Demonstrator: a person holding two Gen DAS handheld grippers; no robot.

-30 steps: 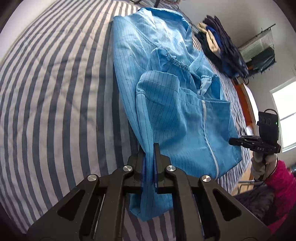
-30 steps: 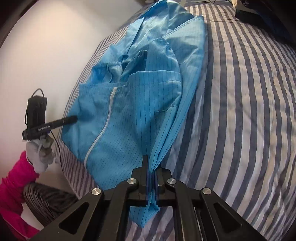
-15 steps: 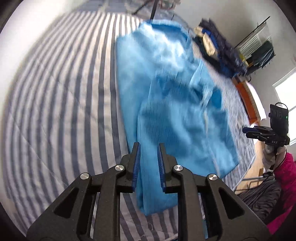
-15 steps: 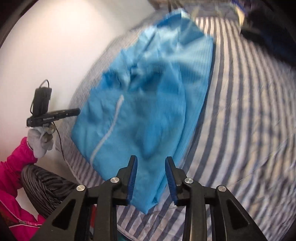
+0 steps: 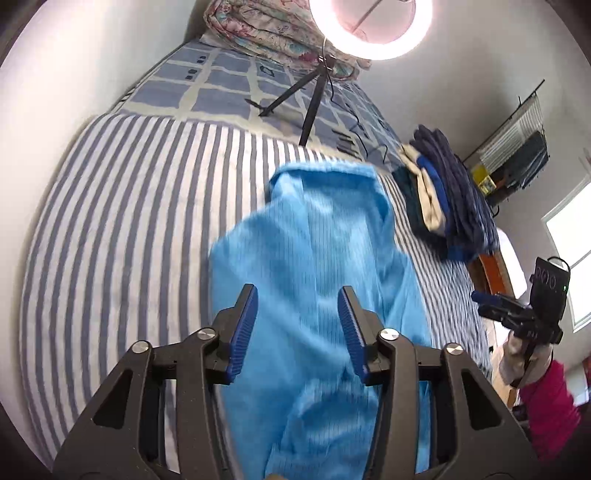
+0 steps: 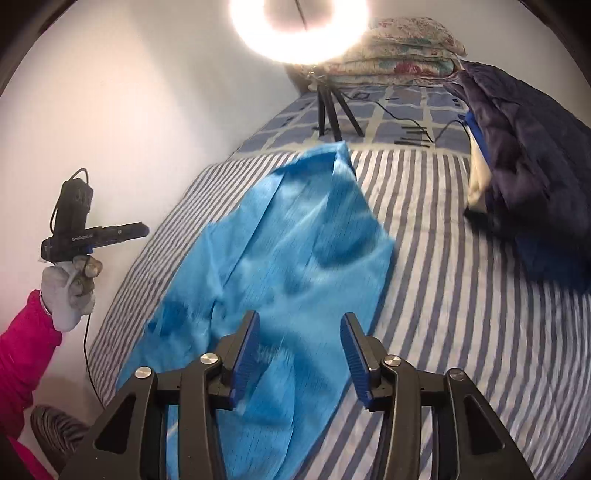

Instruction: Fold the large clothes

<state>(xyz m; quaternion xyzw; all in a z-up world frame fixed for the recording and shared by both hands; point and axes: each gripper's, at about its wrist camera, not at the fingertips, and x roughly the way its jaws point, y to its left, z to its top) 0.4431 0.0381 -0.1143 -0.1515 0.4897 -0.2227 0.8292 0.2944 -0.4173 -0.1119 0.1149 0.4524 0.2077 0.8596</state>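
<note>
A bright blue pinstriped garment point(image 5: 317, 280) lies folded lengthwise on the striped bed sheet point(image 5: 122, 229), blurred by motion. My left gripper point(image 5: 297, 295) hovers above its near end with jaws opening and nothing between the blue pads point(image 5: 243, 328). In the right wrist view the same garment point(image 6: 288, 258) stretches away across the sheet point(image 6: 443, 280). My right gripper point(image 6: 299, 325) is lifted over its near end, jaws opening, the pads clear of the cloth. Each view shows the other gripper held in a gloved hand point(image 6: 70, 291) with a pink sleeve point(image 5: 546, 402).
A pile of dark blue and cream clothes point(image 5: 443, 199) sits on the bed's right side, also seen as the dark pile point(image 6: 524, 173). A ring light point(image 5: 369, 26) on a black tripod point(image 5: 314, 96) stands at the far end before floral bedding point(image 6: 399, 48). A white wall point(image 6: 122, 110) runs along the left.
Both grippers let go of the garment's near edge, opened, and rose and pulled back. The garment now lies free on the sheet, and the far end of the bed has come into view.
</note>
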